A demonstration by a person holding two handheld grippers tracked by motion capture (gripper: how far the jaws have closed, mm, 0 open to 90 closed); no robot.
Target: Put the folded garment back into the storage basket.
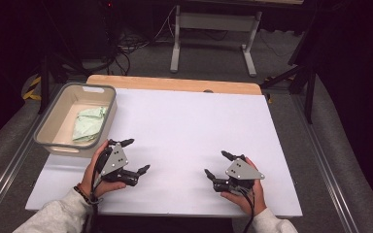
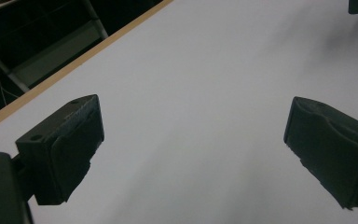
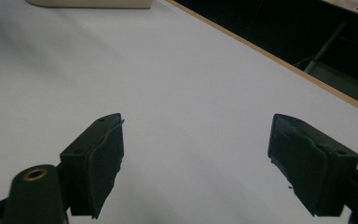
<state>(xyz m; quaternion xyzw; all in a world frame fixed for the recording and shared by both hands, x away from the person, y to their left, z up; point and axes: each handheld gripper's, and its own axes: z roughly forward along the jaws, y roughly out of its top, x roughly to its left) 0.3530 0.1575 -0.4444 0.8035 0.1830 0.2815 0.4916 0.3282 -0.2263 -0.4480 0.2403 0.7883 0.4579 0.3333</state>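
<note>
Nearest, the left hand-held gripper (image 1: 136, 156) and right hand-held gripper (image 1: 216, 165) rest low on the white surface (image 1: 189, 126), jaws spread and holding nothing, seemingly parked, while the folded pale green cloth (image 1: 90, 124) lies in the beige bin (image 1: 108, 104) at far left

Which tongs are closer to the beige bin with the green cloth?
Left. The left tongs sit just beside the beige bin's near corner; the right tongs rest far across the table.

Bright white table (image 1: 184, 131) under overhead light, dark surroundings, soft, slightly blurred pictures.
</note>
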